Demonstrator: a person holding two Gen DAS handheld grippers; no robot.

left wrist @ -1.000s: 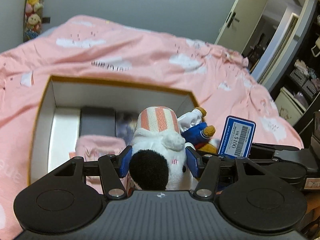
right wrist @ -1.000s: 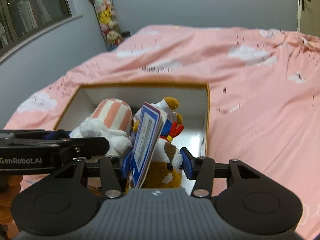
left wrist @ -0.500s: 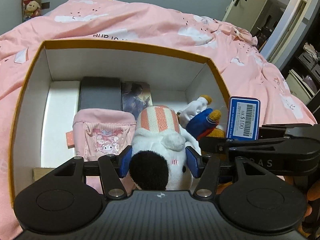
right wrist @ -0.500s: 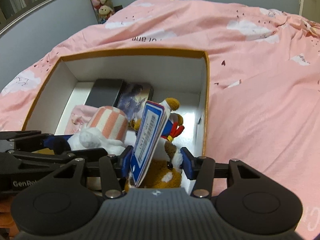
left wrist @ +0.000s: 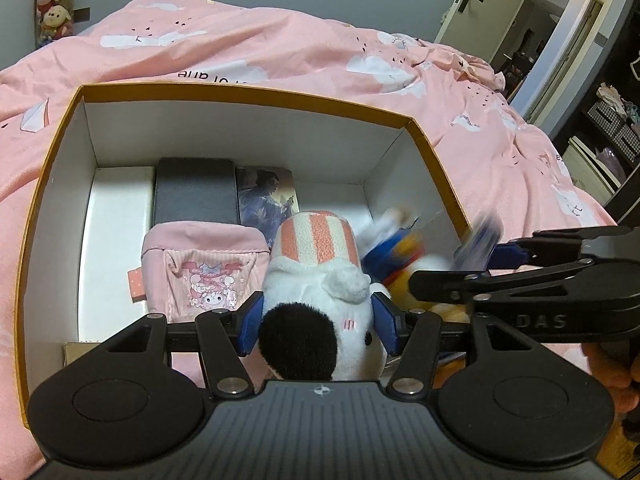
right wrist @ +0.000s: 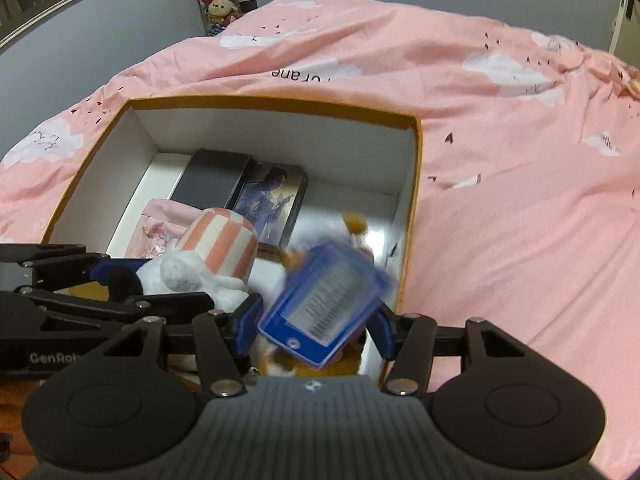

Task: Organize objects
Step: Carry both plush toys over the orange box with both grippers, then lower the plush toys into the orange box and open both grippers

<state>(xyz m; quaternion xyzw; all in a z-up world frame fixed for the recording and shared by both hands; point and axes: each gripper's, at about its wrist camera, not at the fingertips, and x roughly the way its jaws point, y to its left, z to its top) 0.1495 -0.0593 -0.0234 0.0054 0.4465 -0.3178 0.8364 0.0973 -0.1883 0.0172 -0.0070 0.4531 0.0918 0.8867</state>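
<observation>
My left gripper (left wrist: 318, 322) is shut on a white plush dog with a striped pink hat (left wrist: 316, 276), held over the near part of an open orange-rimmed box (left wrist: 240, 94). My right gripper (right wrist: 316, 330) is shut on a brown and blue plush duck (right wrist: 316, 360) with a blue price tag (right wrist: 326, 308); the toy and tag are blurred. The duck (left wrist: 400, 256) shows to the right of the dog in the left wrist view, by the box's right wall. The white plush dog (right wrist: 212, 260) also shows in the right wrist view.
The box (right wrist: 280, 102) lies on a pink quilted bed (right wrist: 520, 200). Inside it are a pink pouch (left wrist: 204, 272), a dark flat case (left wrist: 194, 196) and a picture card box (left wrist: 266, 196). A door (left wrist: 472, 0) is at the far right.
Both grippers have moved forward and down over the box, which now fills the view. The duck and its price tag have swung and blurred; the tag tilted over to the right.
</observation>
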